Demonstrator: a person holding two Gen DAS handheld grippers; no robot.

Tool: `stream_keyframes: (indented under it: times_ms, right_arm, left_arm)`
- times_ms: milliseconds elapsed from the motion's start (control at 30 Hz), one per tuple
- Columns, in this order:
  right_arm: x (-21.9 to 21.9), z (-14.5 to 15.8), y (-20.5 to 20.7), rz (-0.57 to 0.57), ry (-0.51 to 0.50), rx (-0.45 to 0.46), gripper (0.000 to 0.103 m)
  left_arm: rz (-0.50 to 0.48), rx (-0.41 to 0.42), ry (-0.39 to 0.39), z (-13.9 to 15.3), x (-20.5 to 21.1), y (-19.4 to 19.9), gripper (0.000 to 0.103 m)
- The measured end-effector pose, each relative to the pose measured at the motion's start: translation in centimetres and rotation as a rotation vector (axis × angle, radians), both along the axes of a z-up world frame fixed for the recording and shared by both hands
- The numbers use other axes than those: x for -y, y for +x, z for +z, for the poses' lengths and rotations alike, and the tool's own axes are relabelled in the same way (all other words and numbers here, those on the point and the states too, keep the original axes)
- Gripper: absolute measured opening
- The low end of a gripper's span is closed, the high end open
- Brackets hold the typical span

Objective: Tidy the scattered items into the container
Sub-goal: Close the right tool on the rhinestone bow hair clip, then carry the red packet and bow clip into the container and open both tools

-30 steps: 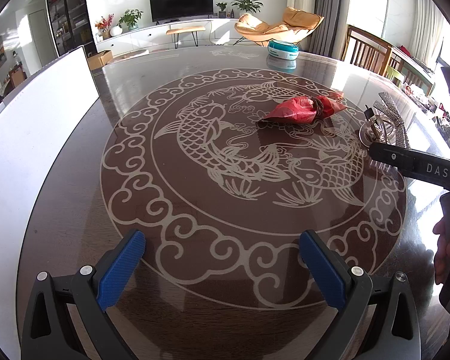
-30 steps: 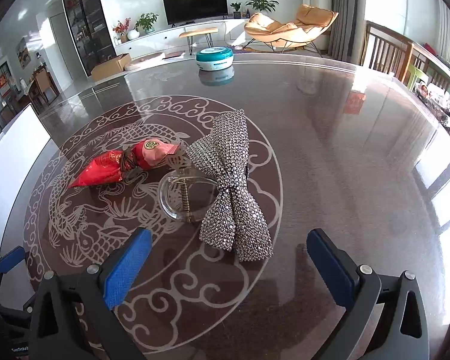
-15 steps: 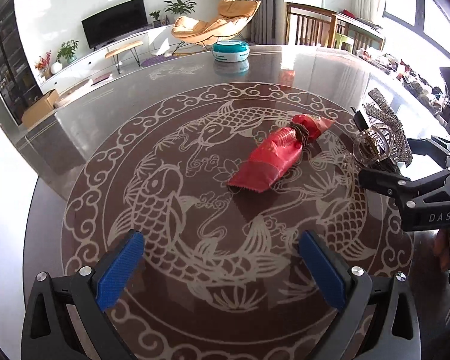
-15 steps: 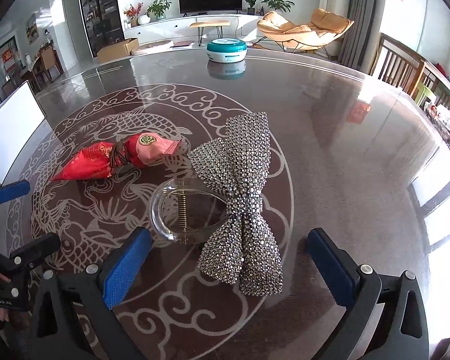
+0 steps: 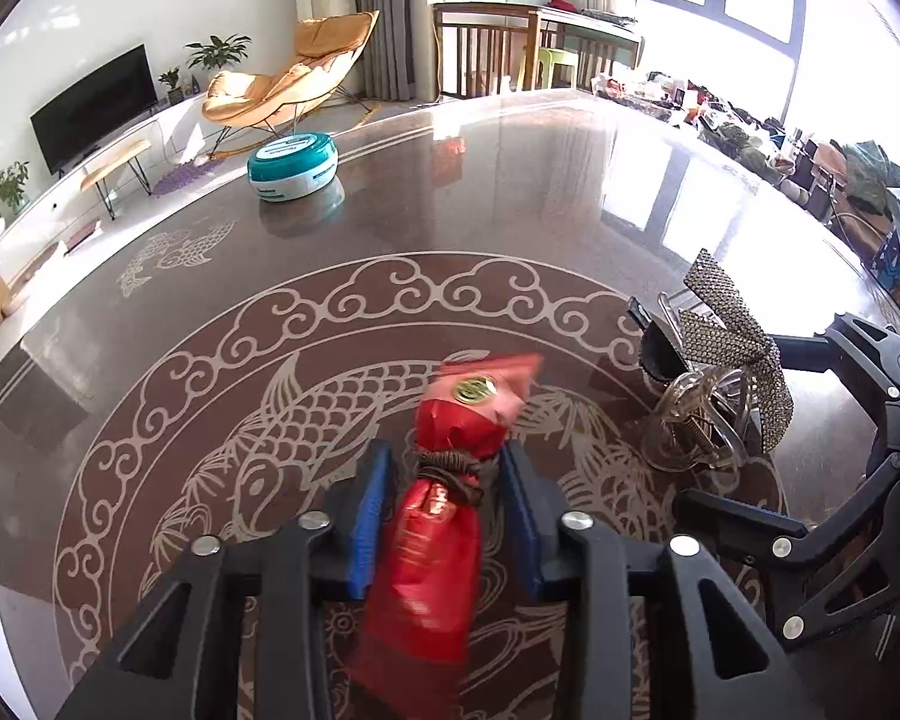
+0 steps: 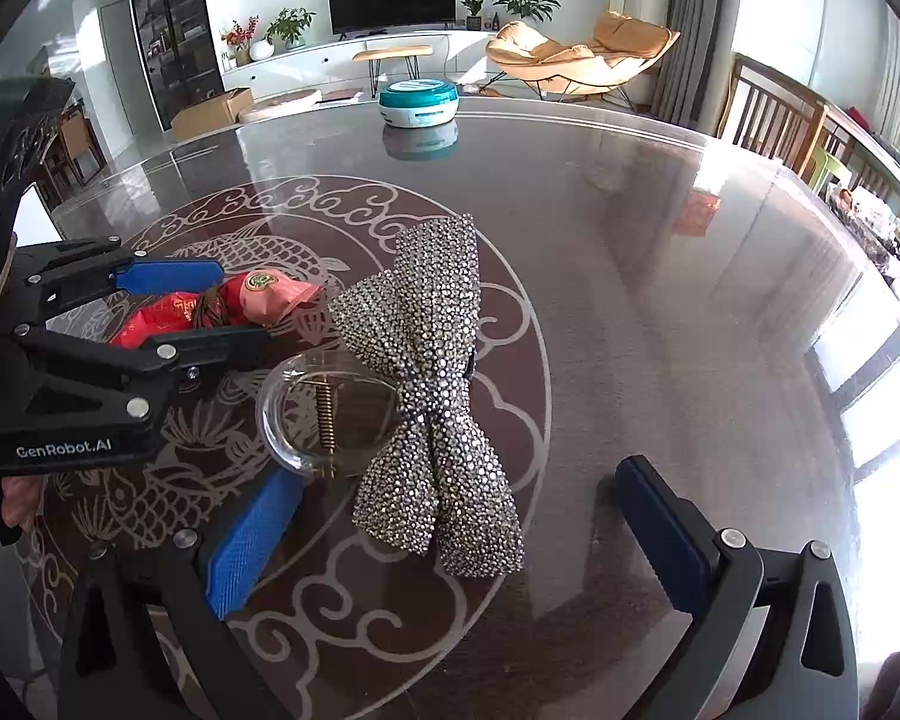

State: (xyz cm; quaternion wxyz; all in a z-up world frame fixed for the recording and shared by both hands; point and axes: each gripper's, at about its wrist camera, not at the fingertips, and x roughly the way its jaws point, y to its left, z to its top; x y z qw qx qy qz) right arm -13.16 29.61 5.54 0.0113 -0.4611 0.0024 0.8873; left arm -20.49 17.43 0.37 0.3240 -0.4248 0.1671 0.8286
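Note:
A red foil packet (image 5: 432,534) tied with a brown cord lies between the fingers of my left gripper (image 5: 447,468), which is shut on it around the tied neck; it also shows in the right wrist view (image 6: 210,309). A rhinestone bow hair clip (image 6: 432,390) with a clear plastic clasp (image 6: 324,414) lies on the table, straddled by my open right gripper (image 6: 450,522). The clip also shows in the left wrist view (image 5: 726,360). A teal and white round container (image 6: 418,102) stands far across the table, also seen in the left wrist view (image 5: 294,165).
The round dark table (image 6: 630,240) has a glossy top with a pale fish pattern. Wooden chairs (image 5: 492,42) stand beyond its far edge. A cluttered surface (image 5: 750,126) lies at the right.
My left gripper has moved forward over the red packet and closed on its tied neck. My right gripper has moved closer to the bow clip, staying open.

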Motion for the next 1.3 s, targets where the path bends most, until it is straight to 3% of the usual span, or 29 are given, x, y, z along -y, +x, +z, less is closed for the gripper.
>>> stream_keyframes:
  times_ms: [300,333,367,433,567,733,867,1000,1167,1300]
  right_arm:
    - [0.5,1.1,-0.5,0.124,-0.042,-0.001,0.103]
    - [0.5,1.2,-0.8,0.124,-0.06,-0.002,0.096]
    - [0.3,1.2,-1.1,0.125,-0.08,0.01,0.067]
    - [0.2,1.5,-1.5,0.129,-0.095,0.029,0.049]
    - [0.5,3.4,-0.9,0.152,-0.086,0.029,0.049]
    - [4.0,8.2,-0.6,0.25,-0.069,0.0,0.049]
    - [11.1,13.5,-1.5,0.411,-0.086,-0.049,0.049]
    - [21.3,18.2,-1.2,0.63,-0.141,-0.082,0.049]
    - [35.2,20.1,1.6,0.934,-0.231,-0.031,0.049]
    - [44.1,17.5,5.3,1.144,-0.235,0.081,0.049]
  left_arm:
    - [0.254,0.073,0.071,-0.1,5.4,4.7,0.022]
    - [0.266,0.067,0.063,-0.1,5.9,5.1,0.023]
    - [0.276,0.059,0.054,-0.1,6.4,5.6,0.022]
    - [0.297,0.054,0.059,0.2,7.7,6.3,0.022]
    - [0.36,0.044,0.115,2.5,11.1,8.0,0.022]
    - [0.46,0.023,0.213,7.6,17.0,10.7,0.022]
    - [0.585,-0.02,0.267,11.6,24.9,13.0,0.023]
    - [0.733,-0.073,0.209,13.5,33.6,15.7,0.023]
    - [0.912,-0.029,0.134,11.1,43.1,19.4,0.023]
    - [0.988,0.058,0.133,7.8,47.1,21.8,0.023]
